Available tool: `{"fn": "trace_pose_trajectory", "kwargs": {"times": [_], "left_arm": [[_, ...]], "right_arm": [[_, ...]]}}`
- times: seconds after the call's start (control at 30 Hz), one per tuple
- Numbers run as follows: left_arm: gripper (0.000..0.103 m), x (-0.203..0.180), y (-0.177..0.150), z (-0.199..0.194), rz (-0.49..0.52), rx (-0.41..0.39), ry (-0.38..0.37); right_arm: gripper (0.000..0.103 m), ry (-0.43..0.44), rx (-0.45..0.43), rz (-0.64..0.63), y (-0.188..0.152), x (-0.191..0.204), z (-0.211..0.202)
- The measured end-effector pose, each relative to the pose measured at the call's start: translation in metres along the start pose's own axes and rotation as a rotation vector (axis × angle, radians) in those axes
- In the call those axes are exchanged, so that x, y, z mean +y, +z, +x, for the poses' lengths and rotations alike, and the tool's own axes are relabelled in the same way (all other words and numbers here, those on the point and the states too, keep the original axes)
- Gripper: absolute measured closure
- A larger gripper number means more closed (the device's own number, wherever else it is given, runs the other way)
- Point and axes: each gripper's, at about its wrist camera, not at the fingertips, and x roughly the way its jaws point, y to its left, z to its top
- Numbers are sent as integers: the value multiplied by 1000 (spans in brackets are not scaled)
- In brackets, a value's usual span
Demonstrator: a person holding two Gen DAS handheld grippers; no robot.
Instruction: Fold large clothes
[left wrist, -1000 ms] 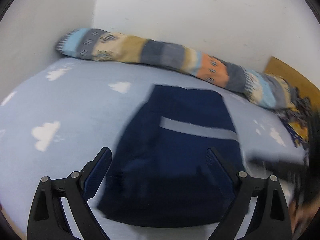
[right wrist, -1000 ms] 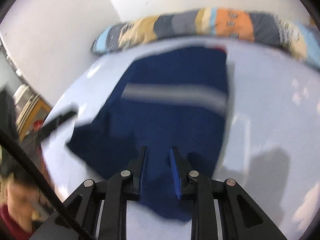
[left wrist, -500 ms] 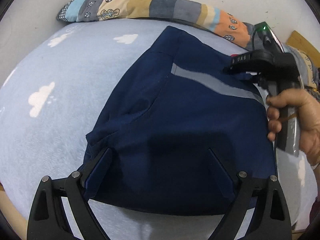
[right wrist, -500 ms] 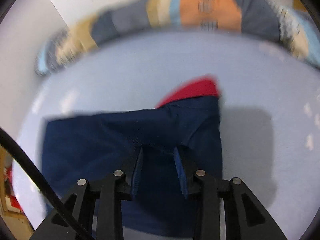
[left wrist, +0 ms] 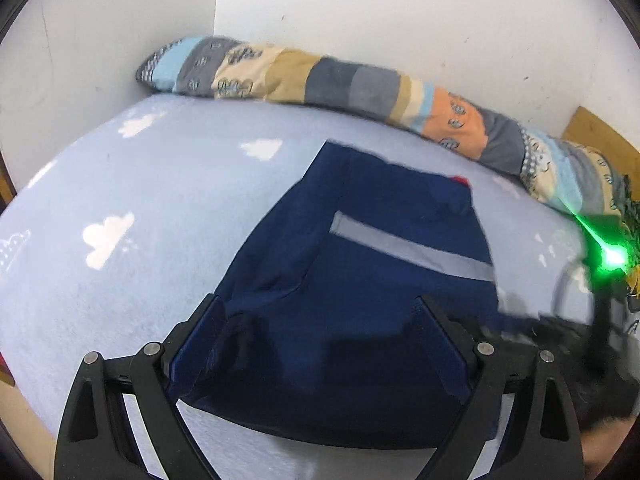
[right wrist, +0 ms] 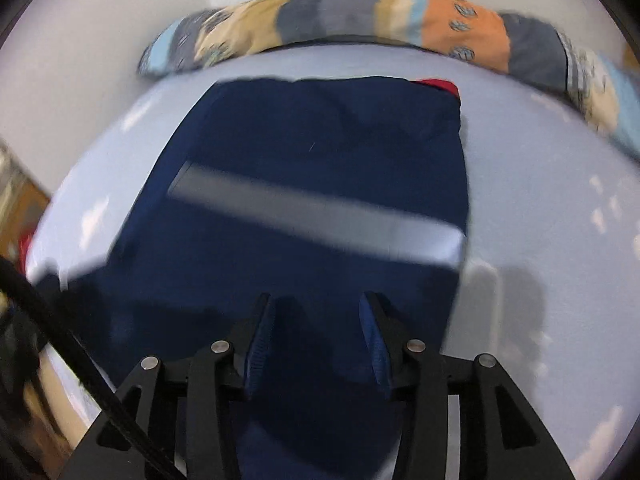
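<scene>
Left gripper (left wrist: 318,312): jaws spread wide, nothing between them, poised over the near part of a folded navy-blue fabric garment with a grey reflective band (left wrist: 360,280). Whether the fingertips touch the cloth cannot be told.

Right gripper (right wrist: 316,308): jaws parted by a moderate gap, narrower than the left pair, holding nothing. They sit above the near end of the same garment (right wrist: 320,168).

The garment lies flat on a pale blue bed sheet printed with white clouds (left wrist: 120,200), its grey band running crosswise. A small red patch (right wrist: 440,83) shows at its far right corner in both views.

A long patchwork bolster of blue, grey, tan and orange cloth (left wrist: 360,88) lies along the white wall (left wrist: 400,12) at the far edge of the bed, well apart from the garment.

Only the left wrist view shows a bright green light (left wrist: 612,258) at the right edge, and a tan wooden board (left wrist: 596,132) behind the bolster. Only the right wrist view shows a black cable (right wrist: 60,328) crossing its lower left. That view is blurred at the left edge.
</scene>
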Motion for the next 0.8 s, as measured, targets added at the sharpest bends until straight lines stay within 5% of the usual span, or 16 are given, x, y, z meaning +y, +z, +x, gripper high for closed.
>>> {"fn": "trace_pose_trajectory", "kwargs": {"times": [0.1,0.2,0.33,0.5,0.8], "left_arm": [[9,-7,0,-13,15,-45,10],[9,-9,0,-25,18,-68,5],[9,-13,0,-47,42,-133,40],[9,-22,-4,-70,112,-269,98],[9,-40,-1,-58,185,-264,76]], "right_arm": [[49,81,-59,47,-15,3,-46],[44,45,-55,23,-42,5,-66],[44,28,25,-19,-80,3,-46],[40,96,78,113,-93,-20,-22],[43,90,-97,55,-78,-6,-61]]}}
